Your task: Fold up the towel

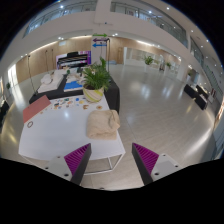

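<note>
Gripper view shows your gripper (112,162) jaws apart, the crumpled towel (102,124) at twelve o'clock: soft, light, floppy; pinch a loose corner

the single gripper camera looks forward and down along its fingers (113,160) at the white table (55,135), from well above.

The small things (62,101) on the white table (50,140), beyond the left finger, are too small to tell. The fingers' (78,157) lower parts are cut off.
</note>
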Demonstrator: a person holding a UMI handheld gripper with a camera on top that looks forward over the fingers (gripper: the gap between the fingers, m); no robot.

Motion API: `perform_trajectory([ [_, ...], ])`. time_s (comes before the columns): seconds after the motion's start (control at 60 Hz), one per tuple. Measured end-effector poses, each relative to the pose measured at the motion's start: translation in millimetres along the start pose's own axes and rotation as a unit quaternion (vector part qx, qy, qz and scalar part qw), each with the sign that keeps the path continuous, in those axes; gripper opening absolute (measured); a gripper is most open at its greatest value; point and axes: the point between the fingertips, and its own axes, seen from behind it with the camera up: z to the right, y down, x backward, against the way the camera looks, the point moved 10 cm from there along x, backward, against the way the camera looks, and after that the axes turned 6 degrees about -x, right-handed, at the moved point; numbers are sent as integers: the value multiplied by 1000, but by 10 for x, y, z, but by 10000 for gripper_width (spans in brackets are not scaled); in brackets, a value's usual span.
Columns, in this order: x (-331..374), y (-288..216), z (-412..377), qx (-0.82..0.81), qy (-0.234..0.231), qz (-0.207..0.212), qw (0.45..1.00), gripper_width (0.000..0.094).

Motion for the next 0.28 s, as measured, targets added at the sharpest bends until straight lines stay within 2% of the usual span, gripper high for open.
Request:
perform_trajectory([
  [0.283,-43,34,-131,21,-27,-1,999,850],
])
